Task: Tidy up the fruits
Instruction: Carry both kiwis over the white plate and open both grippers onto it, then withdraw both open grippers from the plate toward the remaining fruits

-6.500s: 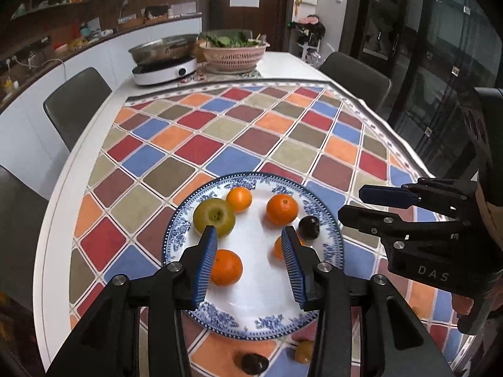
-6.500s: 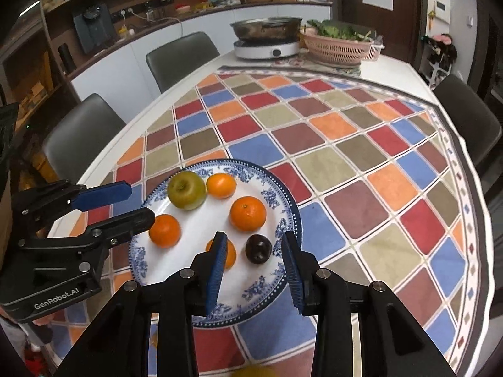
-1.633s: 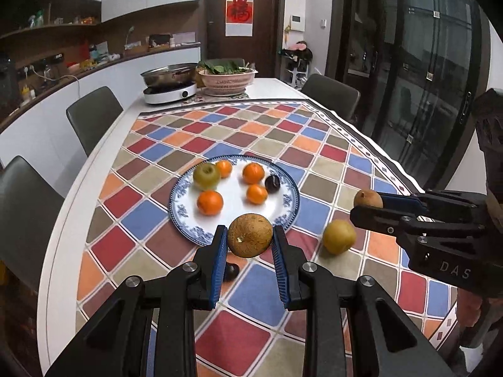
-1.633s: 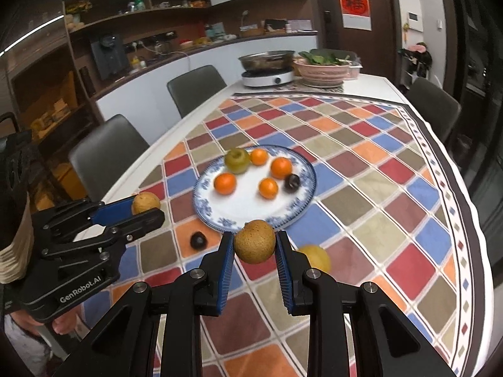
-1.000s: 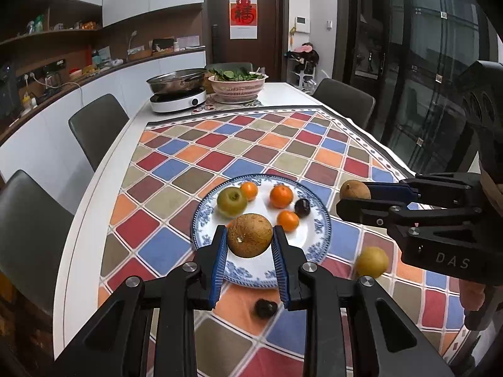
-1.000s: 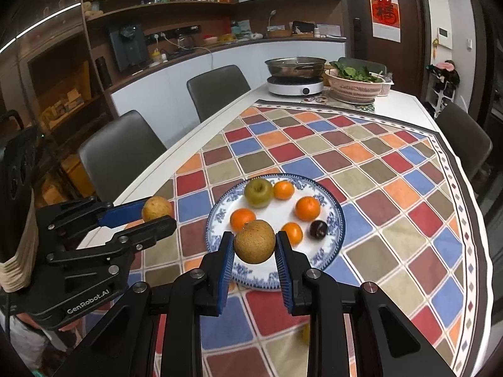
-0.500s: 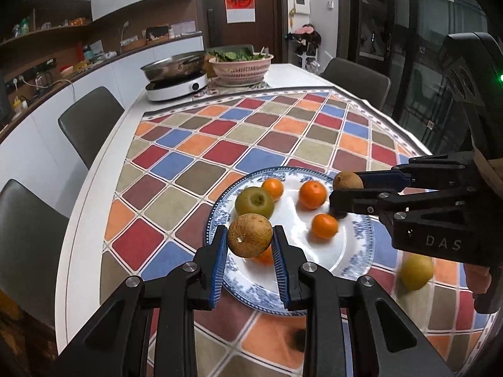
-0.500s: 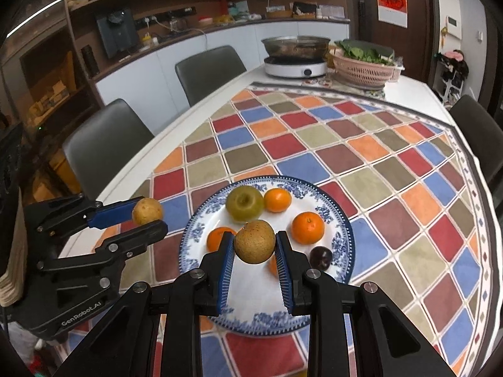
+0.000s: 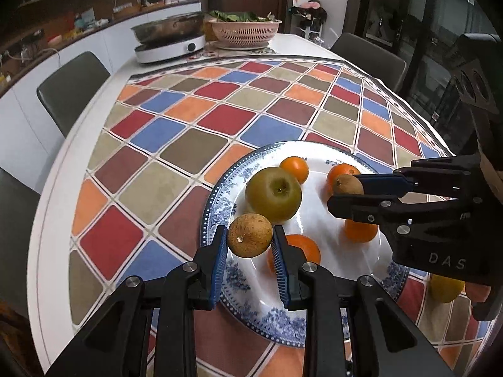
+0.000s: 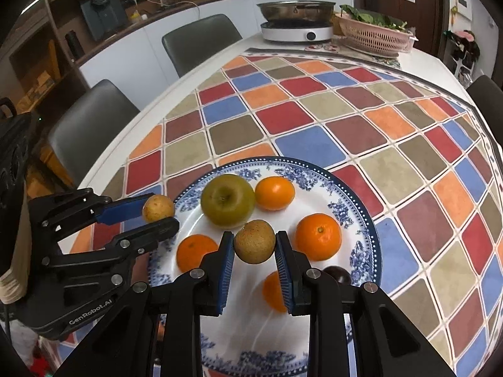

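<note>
My left gripper [image 9: 249, 239] is shut on a brown round fruit [image 9: 250, 235], held just above the near-left rim of a blue-and-white plate [image 9: 217, 207]. My right gripper [image 10: 254, 245] is shut on a similar brown fruit [image 10: 254, 241] over the plate's middle. Each gripper shows in the other's view: the right gripper [image 9: 345, 190] comes in from the right, the left gripper [image 10: 160, 212] from the left. On the plate [image 10: 361, 220] lie a green apple [image 10: 228, 199], several oranges [image 10: 318, 236] and a dark plum [image 10: 338, 275].
A checked cloth [image 9: 201, 144] covers the white table. A yellow fruit [image 9: 446, 287] lies on the cloth to the right of the plate. At the far end stand a cooker with a pan [image 9: 169, 44] and a pink basket of greens [image 9: 245, 31]. Dark chairs [image 10: 198, 44] line the sides.
Both grippers have come forward and down over the plate, each still holding its brown fruit. The plate now fills much more of both views.
</note>
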Demonstrator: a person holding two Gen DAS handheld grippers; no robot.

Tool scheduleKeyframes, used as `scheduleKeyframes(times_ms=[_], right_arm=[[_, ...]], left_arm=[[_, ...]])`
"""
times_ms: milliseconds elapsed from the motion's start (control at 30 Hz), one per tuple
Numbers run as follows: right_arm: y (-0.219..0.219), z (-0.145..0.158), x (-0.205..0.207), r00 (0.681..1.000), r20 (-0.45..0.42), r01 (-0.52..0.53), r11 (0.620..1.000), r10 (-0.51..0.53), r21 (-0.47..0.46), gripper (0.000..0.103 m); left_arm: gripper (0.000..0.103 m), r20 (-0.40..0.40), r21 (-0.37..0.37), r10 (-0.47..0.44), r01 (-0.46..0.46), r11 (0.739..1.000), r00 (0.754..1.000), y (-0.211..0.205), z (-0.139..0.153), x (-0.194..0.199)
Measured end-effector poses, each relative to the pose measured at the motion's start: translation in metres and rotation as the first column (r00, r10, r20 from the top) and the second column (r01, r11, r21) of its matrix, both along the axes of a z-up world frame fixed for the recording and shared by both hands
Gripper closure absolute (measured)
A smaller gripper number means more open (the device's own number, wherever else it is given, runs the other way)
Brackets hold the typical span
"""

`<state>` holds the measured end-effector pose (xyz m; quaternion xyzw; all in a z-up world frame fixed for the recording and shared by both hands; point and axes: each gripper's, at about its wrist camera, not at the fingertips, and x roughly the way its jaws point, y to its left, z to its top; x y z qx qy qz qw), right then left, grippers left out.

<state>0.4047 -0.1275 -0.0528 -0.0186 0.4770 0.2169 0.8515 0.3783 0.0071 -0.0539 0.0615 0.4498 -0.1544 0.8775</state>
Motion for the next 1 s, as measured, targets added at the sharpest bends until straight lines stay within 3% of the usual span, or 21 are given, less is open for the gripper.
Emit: scheduleKeyframes(times_ms=[200,333,533,1000], right_arm=[[-0.001,-0.007,0.007,1.000,-0.011,0.003,1.000,-0.003,-0.011,0.075],[-0.003,-0.006,0.006,1.000,0.003,0.009,1.000,-0.009,0.006,0.062],[-0.008,-0.002,-0.001,0.999,0.030,0.030,1.000,-0.030,-0.002,0.062],[-0.023,0.038,-0.050,0.987,0.141,0.074,0.997,-0.075,0.010,0.062]], left_arm=[[0.073,-0.018,-0.016,-0.022,0.022,1.000,1.000,-0.002,-0.005,0.006],[0.066,-0.002,-0.011,-0.018,0.018,1.000,1.000,-0.003,-0.004,0.005],[0.066,0.016,0.001,-0.002,0.002,1.000,1.000,-0.001,0.002,-0.004],[0.061,0.154,0.013,0.037,-0.039,0.999,0.987,-0.007,0.056,-0.056]])
